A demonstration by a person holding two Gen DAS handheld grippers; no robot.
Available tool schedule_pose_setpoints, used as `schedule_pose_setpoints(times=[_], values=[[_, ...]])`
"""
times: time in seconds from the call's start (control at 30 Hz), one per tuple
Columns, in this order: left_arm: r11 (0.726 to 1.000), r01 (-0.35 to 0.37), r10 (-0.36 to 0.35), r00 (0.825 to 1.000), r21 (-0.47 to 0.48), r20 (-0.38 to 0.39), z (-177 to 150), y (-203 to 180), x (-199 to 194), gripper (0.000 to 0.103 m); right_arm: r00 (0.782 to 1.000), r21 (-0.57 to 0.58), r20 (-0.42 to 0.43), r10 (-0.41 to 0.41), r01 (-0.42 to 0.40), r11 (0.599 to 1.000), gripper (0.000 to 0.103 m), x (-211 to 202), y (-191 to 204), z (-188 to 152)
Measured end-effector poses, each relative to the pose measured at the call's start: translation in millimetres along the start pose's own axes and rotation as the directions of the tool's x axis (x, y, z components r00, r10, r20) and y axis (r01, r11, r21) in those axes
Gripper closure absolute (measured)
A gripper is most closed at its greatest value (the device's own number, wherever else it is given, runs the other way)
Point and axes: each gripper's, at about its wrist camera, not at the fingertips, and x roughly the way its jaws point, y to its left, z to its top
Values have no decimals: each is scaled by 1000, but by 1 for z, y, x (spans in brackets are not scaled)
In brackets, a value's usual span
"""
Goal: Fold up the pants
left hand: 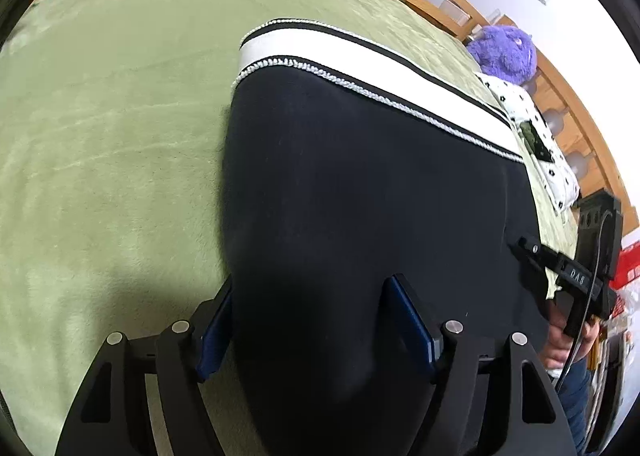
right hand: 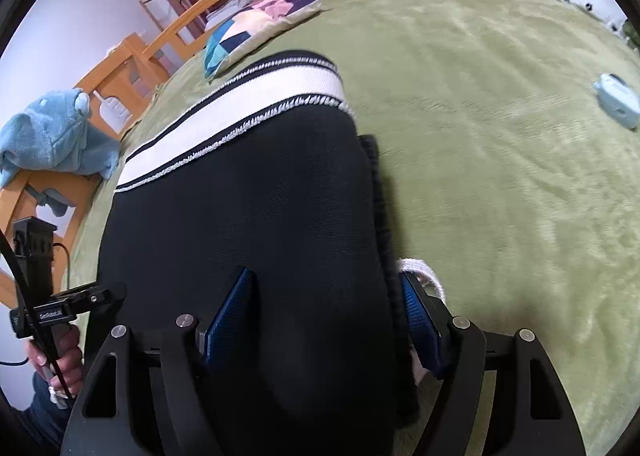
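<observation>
Lying folded on the green plush bed cover (left hand: pixel 100 159): dark navy knit pants (left hand: pixel 360 195) with white waistband, mid-bed.
Left gripper (left hand: pixel 308 320) and right gripper (right hand: pixel 326 316) are straddling the near fabric edge, jaws standing apart, pads not pressing.

The near end of your dark navy pants with the white striped waistband (left hand: pixel 340 183) is running off the bottom edge of both views, covering the green fleece bed cover (left hand: pixel 100 159) beneath. Your right-hand black two-finger gripper (left hand: pixel 532 256) is showing only partly, its fingertips unclear.
</observation>
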Motion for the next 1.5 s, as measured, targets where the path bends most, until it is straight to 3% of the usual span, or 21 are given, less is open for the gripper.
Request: schedule_pose_setpoints(times=[0.03, 0.1, 0.2, 0.23, 0.33, 0.4, 0.5, 0.67, 0.77, 0.87, 1.0, 1.07, 1.13, 1.2, 1.3, 1.37, 1.4, 1.47, 1.5], values=[[1000, 6, -6, 1000, -16, -2, 0, 3, 2, 33, 1000, 13, -6, 14, -14, 1000, 30, 3, -1, 0], [1000, 15, -15, 1000, -17, 0, 0, 4, 2, 49, 1000, 19, -6, 21, -21, 1000, 33, 5, 0, 1], [1000, 20, -21, 999, 22, 26, 0, 2, -11, 73, 999, 5, 40, 9, -9, 1000, 50, -4, 9, 0], [999, 29, -30, 999, 25, 34, 1, 3, -16, 77, 999, 9, 52, -10, 10, 1000, 57, -8, 12, 0], [997, 75, -76, 996, 11, 47, 5, 9, -31, 82, 995, 23, 101, -25, 23, 999, 75, -26, 26, 1], [996, 86, -87, 994, 17, 62, 8, 10, -40, 84, 991, 49, 135, -17, 11, 999, 78, -39, 38, 2], [995, 98, -99, 991, 19, 90, 12, 20, -63, 84, 982, 28, 170, -87, 83, 996, 80, -49, 70, 1], [998, 65, -66, 985, 10, 160, 31, 56, -114, 85, 983, 29, 183, -9, 4, 1000, 81, -50, 121, 3], [1000, -5, 2, 983, 15, 182, 39, 87, -150, 85, 982, 23, 177, 57, -62, 998, 81, -39, 157, 5], [995, -96, 90, 977, 21, 196, 41, 114, -167, 85, 982, -12, 162, 100, -100, 995, 82, -19, 199, 10], [990, -133, 139, 974, -43, 180, 36, 159, -165, 84, 989, -68, 99, 112, -105, 992, 83, 22, 245, 8], [989, -110, 122, 984, -95, 129, 28, 186, -147, 83, 994, -91, 64, 92, -86, 992, 83, 40, 253, 5], [986, -109, 122, 987, -125, 104, 18, 199, -133, 76, 997, -127, 75, 27, -18, 992, 75, 51, 255, -1], [982, -146, 158, 983, -122, 91, 13, 202, -124, 64, 998, -127, 63, -24, 31, 991, 66, 63, 246, -2], [970, -231, 237, 967, -75, 92, 12, 188, -127, 59, 994, -107, 35, -101, 104, 989, 47, 74, 234, -5], [956, -286, 291, 950, -63, 114, 9, 181, -137, 55, 990, -101, 64, -129, 135, 986, 47, 63, 236, -8], [954, -293, 298, 946, -60, 131, 5, 177, -144, 46, 981, -120, 98, -168, 179, 977, 50, 52, 243, -10], [962, -264, 271, 950, -64, 158, -7, 171, -155, 36, 968, -158, 174, -184, 211, 965, 52, 27, 255, -21], [965, -256, 262, 951, -62, 161, -17, 168, -157, 36, 967, -169, 200, -156, 190, 967, 51, 16, 259, -27]])
